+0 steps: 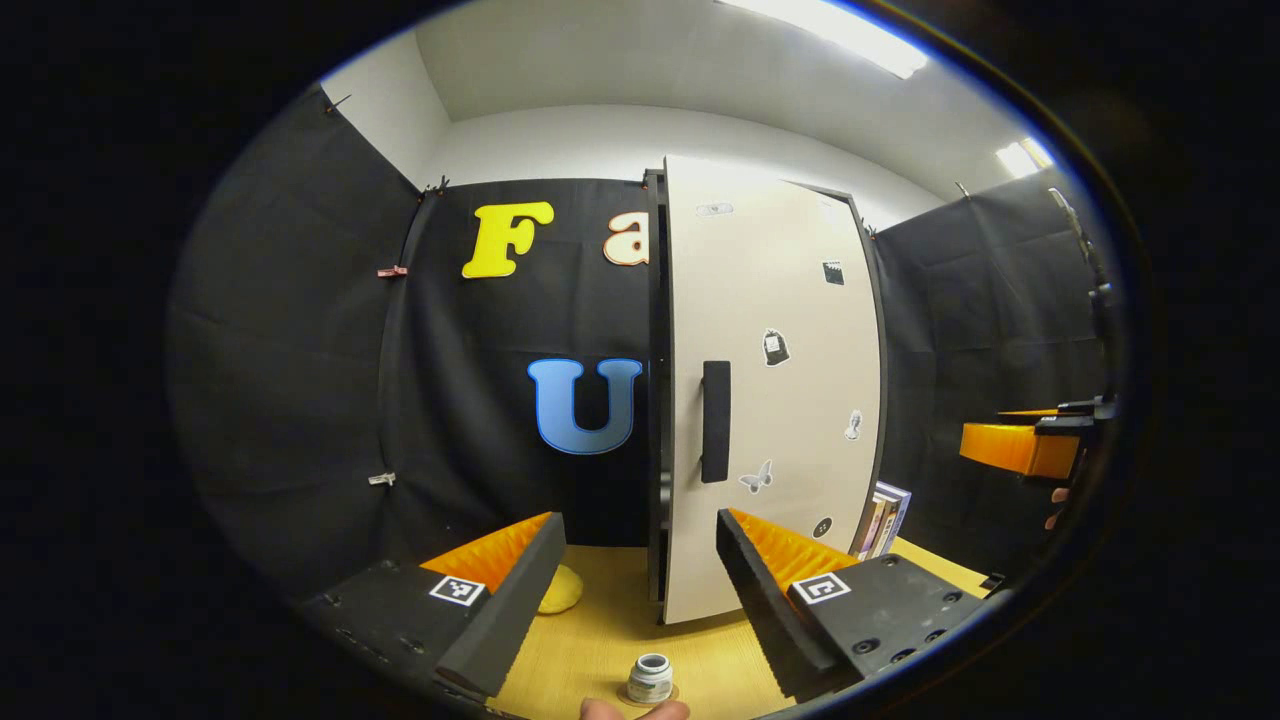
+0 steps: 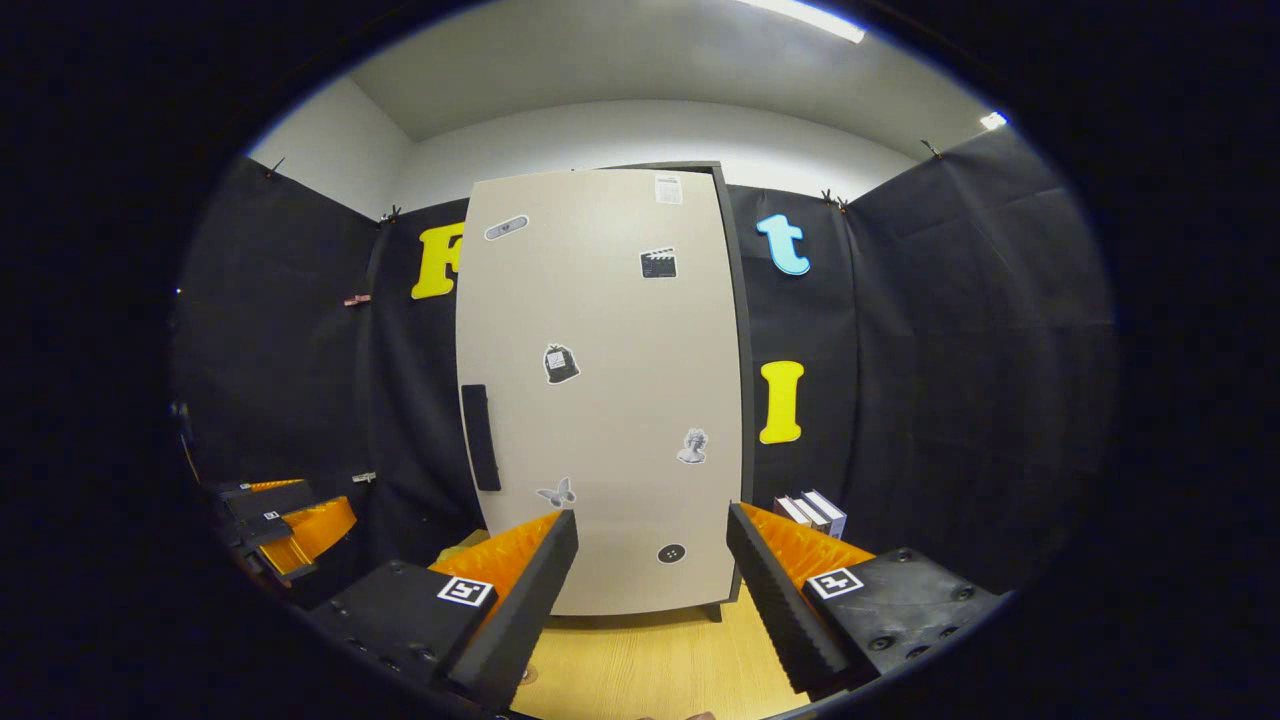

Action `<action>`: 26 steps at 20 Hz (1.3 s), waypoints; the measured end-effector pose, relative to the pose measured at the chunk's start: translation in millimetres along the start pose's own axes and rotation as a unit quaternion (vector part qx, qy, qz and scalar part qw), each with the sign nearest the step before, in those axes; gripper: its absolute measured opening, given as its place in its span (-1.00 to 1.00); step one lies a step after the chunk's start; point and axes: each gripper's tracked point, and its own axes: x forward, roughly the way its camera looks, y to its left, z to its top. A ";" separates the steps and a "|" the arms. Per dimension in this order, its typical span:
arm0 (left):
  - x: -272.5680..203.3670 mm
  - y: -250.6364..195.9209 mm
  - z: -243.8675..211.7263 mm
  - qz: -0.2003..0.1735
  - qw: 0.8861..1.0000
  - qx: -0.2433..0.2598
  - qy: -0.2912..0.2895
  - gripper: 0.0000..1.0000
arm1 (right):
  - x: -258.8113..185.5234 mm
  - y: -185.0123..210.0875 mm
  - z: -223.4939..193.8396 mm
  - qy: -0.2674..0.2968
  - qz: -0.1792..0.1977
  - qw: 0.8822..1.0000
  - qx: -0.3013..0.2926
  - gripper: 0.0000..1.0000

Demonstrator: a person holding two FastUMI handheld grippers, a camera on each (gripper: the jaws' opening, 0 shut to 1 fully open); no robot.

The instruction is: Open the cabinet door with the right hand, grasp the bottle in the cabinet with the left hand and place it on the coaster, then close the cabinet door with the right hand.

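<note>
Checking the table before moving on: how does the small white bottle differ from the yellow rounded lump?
The small white bottle has a grey top; the yellow rounded lump is plain yellow. The bottle stands upright on a round coaster; the lump sits on the bare wooden table, farther back, partly behind a finger of the left gripper. Neither is gripped.

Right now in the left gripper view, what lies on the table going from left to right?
Yellow lump → small bottle → cabinet door → books → the other claw.
</note>
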 end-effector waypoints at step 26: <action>7.8 -5.3 -1.1 -0.008 1.000 0.000 0.003 0.92 | 4.8 2.3 -1.3 0.003 0.000 1.000 -0.005 0.96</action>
